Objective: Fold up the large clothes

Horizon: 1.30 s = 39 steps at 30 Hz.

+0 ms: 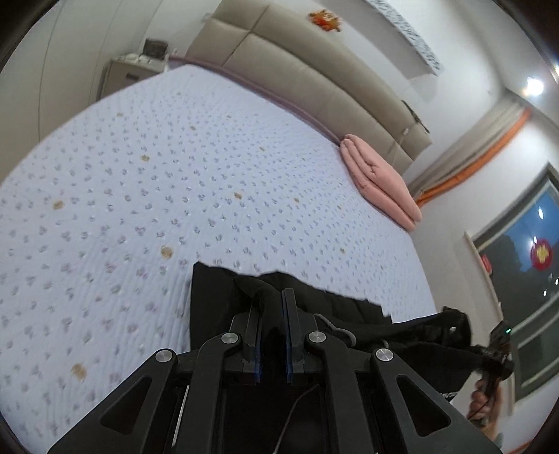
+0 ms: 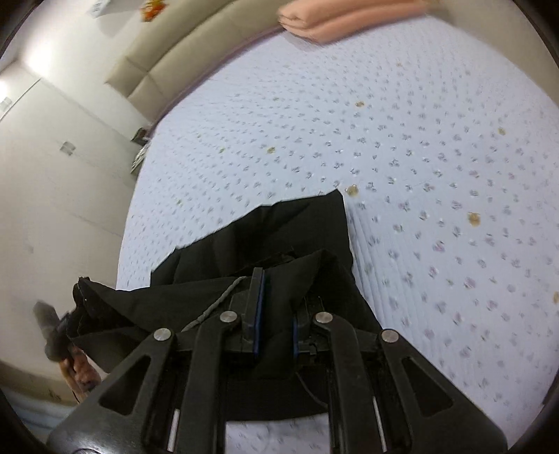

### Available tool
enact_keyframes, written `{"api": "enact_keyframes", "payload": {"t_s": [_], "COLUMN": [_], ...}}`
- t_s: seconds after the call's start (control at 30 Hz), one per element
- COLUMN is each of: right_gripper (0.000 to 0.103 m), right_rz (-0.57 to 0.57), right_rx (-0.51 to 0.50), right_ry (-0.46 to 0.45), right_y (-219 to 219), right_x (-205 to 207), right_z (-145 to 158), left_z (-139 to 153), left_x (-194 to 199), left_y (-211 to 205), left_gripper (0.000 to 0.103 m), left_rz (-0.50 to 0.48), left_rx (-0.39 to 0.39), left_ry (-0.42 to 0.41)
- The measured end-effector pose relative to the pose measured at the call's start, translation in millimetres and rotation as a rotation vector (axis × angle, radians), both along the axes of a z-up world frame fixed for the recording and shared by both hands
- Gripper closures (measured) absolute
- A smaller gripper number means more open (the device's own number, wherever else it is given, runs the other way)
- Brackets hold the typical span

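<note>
A black garment (image 1: 213, 300) hangs over the bed's near edge, its far hem lying on the pale floral bedspread (image 1: 174, 174). My left gripper (image 1: 274, 297) is shut on a bunched edge of it. My right gripper (image 2: 279, 283) is shut on another edge of the same garment (image 2: 300, 230), with cloth draped over its right finger. Each view shows the other gripper holding the stretched cloth: the right gripper (image 1: 496, 352) at far right, the left gripper (image 2: 66, 328) at far left.
A folded pink blanket (image 1: 380, 181) lies at the bed's far side by the beige padded headboard (image 1: 314, 70); it also shows in the right wrist view (image 2: 335, 17). A nightstand (image 1: 132, 73) stands at the far corner. A window (image 1: 524, 279) is at right.
</note>
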State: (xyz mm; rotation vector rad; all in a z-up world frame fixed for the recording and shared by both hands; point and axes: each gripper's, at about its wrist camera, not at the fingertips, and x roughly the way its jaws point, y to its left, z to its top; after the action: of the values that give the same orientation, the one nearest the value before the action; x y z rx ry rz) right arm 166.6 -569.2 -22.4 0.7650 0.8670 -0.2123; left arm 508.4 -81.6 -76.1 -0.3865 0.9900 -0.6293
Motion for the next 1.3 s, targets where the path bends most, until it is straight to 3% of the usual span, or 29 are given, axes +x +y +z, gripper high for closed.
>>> {"api": "enact_keyframes", "payload": {"t_s": [0.2, 0.4, 0.53, 0.67, 0.7, 0.77, 0.8, 0.87, 0.97, 1.03, 1.17, 1.3], "right_gripper": [0.091, 0.09, 0.085, 0.074, 0.073, 0.066, 0.062, 0.036, 0.028, 0.024, 0.023, 0.023], "right_rz": [-0.03, -0.006, 0.006, 0.019, 0.03, 0.038, 0.041, 0.024, 0.012, 0.031, 0.142, 0.225], "right_rx": [0.03, 0.015, 0.044, 0.087, 0.098, 0.096, 0.095, 0.055, -0.052, -0.128, -0.234, -0.302], "right_ry": [0.14, 0.235, 0.234, 0.185, 0.168, 0.152, 0.14, 0.109, 0.029, 0.02, 0.095, 0.103], "right_y": [-22, -17, -21, -27, -27, -26, -25, -22, -17, -12, -6, -13], "right_x": [65, 90, 88, 73, 67, 60, 56, 47, 32, 36, 69, 92], "right_z": [-59, -108, -100, -71, -61, -48, -41, -24, 3, 4, -34, -62], "left_z": [-62, -120, -112, -60, -42, -19, -4, 9, -4, -24, -74, -97], "left_x": [44, 55, 59, 52, 48, 42, 38, 37, 44, 51, 62, 67], "left_y": [-33, -39, -38, -18, -8, 9, 19, 32, 35, 28, 7, -7], "left_gripper": [0.09, 0.086, 0.08, 0.068, 0.061, 0.025, 0.021, 0.021, 0.021, 0.021, 0.021, 0.021], "left_rz": [0.007, -0.042, -0.132, -0.239, -0.261, -0.26, -0.256, -0.259, -0.234, -0.238, -0.248, -0.279], "left_rx": [0.123, 0.128, 0.144, 0.108, 0.096, 0.134, 0.151, 0.14, 0.144, 0.145, 0.197, 0.168], "left_ry": [0.109, 0.234, 0.251, 0.188, 0.164, 0.088, 0.035, -0.008, 0.024, 0.054, 0.127, 0.164]}}
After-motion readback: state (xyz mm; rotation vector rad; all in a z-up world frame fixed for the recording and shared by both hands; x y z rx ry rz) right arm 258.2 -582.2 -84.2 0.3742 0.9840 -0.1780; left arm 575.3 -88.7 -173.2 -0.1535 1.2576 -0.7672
